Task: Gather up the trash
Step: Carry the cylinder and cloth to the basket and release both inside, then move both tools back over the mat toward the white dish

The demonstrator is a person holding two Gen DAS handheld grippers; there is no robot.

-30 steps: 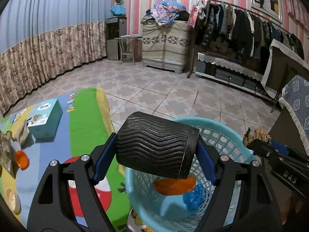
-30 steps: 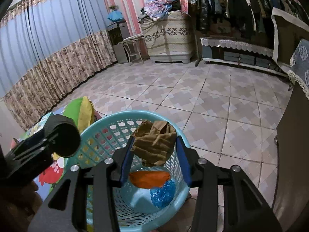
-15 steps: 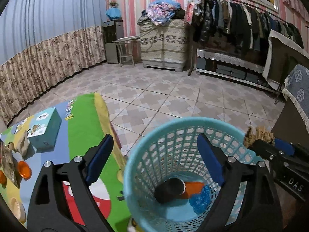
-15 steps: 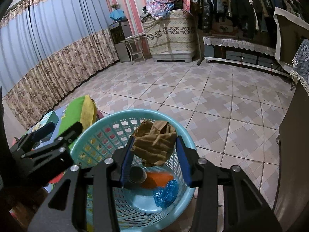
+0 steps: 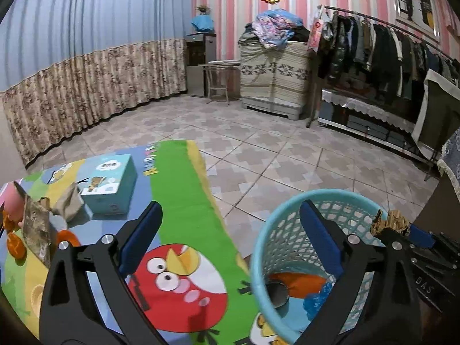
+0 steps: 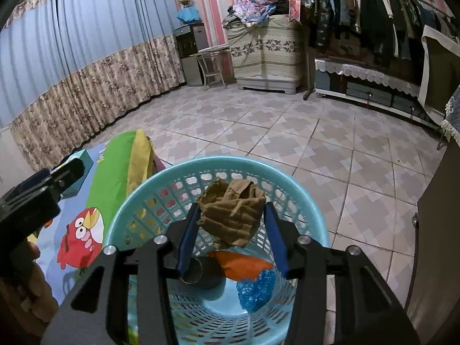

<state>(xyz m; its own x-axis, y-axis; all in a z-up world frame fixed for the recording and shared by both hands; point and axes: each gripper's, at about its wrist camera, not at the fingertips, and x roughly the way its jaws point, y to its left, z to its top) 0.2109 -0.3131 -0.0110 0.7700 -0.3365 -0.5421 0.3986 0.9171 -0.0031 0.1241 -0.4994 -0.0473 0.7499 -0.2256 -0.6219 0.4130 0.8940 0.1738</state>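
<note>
Trash lies at the far left of the left wrist view on a cartoon mat (image 5: 172, 201) over the counter: a crumpled brown bag (image 5: 67, 202), a flat brown wrapper (image 5: 37, 233) and orange scraps (image 5: 15, 247), with a teal box (image 5: 110, 184) just beside the bag. The left gripper (image 5: 230, 241) stands at the bottom centre of that view, its blue fingers (image 5: 141, 238) spread wide with nothing between them; they have just been opening. One finger is over the mat and the other over the basket (image 5: 339, 198), a teal mesh one at the lower right. In its bottom lie a dark cup (image 5: 276, 291), an orange piece (image 5: 299, 283) and a blue wad (image 5: 316, 302).

In the right wrist view the left gripper is a dark shape at the left edge. At centre, the right gripper (image 6: 231, 221) is above the basket's mouth with crumpled brown paper (image 6: 233, 215) between its fingers (image 6: 187, 241). They have just been opening, and whether the pads still press on the paper I cannot tell.
</note>
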